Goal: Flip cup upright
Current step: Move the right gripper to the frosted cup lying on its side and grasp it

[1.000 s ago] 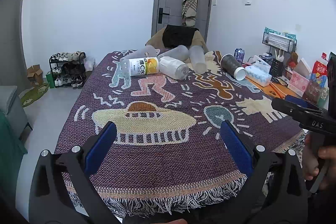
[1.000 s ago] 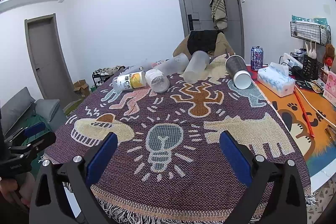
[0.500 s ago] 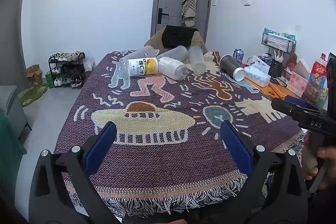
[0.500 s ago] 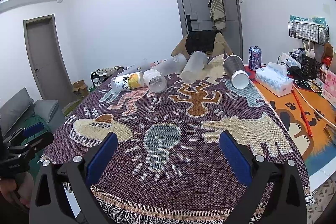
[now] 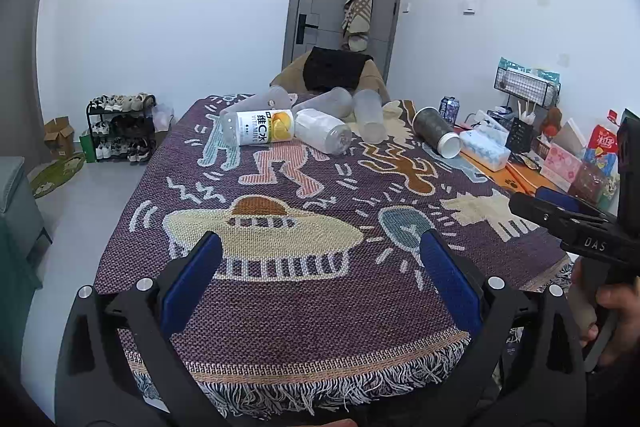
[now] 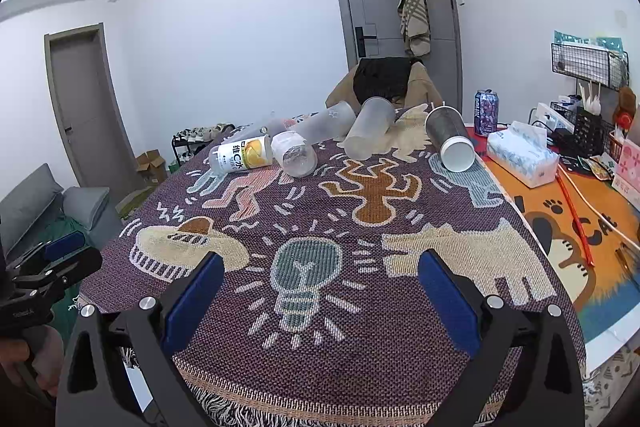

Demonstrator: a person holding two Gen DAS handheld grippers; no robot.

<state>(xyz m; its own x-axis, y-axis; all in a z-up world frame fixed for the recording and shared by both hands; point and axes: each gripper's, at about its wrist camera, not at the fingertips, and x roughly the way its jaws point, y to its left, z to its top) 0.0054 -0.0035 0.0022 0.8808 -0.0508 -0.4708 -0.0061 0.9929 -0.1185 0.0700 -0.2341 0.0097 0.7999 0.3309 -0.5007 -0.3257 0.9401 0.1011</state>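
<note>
At the near fringe of the blanket, right gripper and left gripper both spread wide, holding nothing. Straight ahead, well apart at the far end: dark cup on its side, long axis toward the fingers, white end nearest. Closer to the right hand, probably. Beside it, frosted cups, a labelled bottle; tissue box just right. Open cloth between, nothing blocking.
</note>
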